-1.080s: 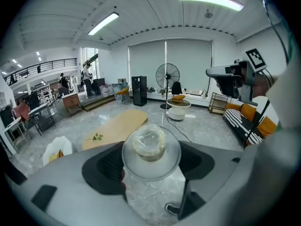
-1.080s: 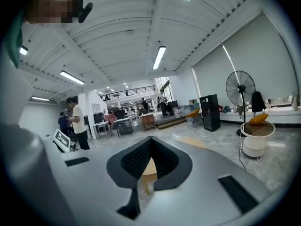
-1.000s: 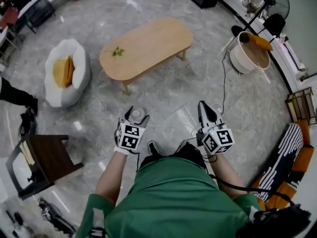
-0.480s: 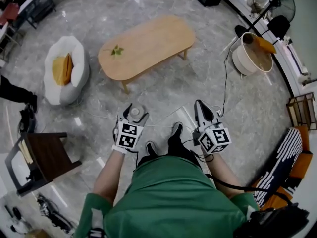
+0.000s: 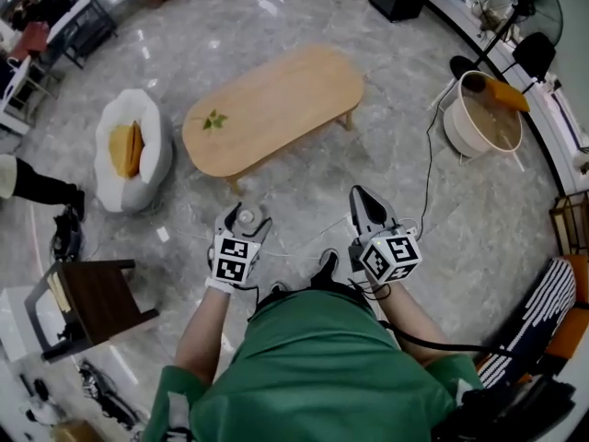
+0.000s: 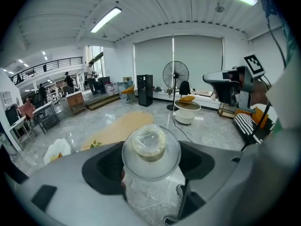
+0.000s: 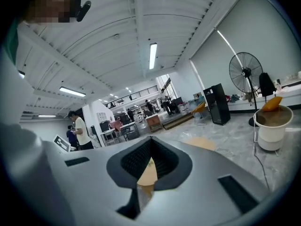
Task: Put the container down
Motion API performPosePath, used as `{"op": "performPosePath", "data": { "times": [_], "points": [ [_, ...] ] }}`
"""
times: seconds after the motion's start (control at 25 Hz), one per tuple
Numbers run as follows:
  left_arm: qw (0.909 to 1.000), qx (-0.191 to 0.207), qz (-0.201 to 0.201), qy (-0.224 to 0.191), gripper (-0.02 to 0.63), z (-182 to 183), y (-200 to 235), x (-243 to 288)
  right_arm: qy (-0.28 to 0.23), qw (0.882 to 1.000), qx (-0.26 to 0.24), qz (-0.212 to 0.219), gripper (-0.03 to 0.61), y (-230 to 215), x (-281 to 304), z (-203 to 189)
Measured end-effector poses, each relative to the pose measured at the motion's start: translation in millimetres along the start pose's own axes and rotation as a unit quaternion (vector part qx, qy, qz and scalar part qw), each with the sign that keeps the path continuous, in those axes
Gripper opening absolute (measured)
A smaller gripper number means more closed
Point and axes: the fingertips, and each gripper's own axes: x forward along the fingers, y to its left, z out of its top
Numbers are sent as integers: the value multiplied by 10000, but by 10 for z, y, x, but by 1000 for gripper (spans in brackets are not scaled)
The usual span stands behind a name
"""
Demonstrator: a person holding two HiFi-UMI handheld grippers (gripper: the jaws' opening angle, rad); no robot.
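A clear round container [image 5: 245, 216] with a domed lid is held over the grey marble floor, my left gripper [image 5: 243, 221] shut on it. In the left gripper view the container [image 6: 150, 150] fills the gap between the dark pads, with my left gripper [image 6: 150, 166] closed on its sides. My right gripper [image 5: 360, 198] is held level beside it, shut and empty. In the right gripper view its pads [image 7: 162, 161] meet at the tips of the right gripper [image 7: 150, 144]. An oval wooden table [image 5: 276, 99] stands on the floor ahead of both grippers, with a small green sprig [image 5: 213, 121] on it.
A white beanbag seat with a yellow cushion [image 5: 133, 150] lies left of the table. A white tub [image 5: 483, 113] and a standing fan [image 5: 511, 3] are at the right, with a cable [image 5: 425, 173] across the floor. A dark wooden chair [image 5: 92, 293] stands at the near left.
The person has stepped forward, so the table and tub sit nearer. Both grippers keep the same pose, and the left one still holds the container.
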Motion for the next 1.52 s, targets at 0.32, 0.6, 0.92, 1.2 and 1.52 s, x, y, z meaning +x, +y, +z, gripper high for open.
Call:
{"op": "performPosePath", "data": {
  "times": [0.32, 0.6, 0.92, 1.2, 1.52],
  "points": [
    [9996, -83, 254, -75, 345, 589, -325, 417, -16, 9994, -50, 351, 14, -599, 166, 331],
    [9993, -146, 348, -59, 345, 777, -358, 592, -33, 9990, -245, 364, 14, -882, 269, 497],
    [9994, -205, 282, 37, 345, 867, -117, 967, 22, 9991, -355, 249, 14, -1142, 651, 582],
    [9997, -210, 68, 140, 345, 1028, 162, 1574, 115, 9972, -742, 59, 14, -1433, 1126, 743],
    [9996, -105, -105, 259, 345, 1353, 770, 2215, 275, 9966, -770, -48, 14, -1614, 2048, 921]
  ]
}}
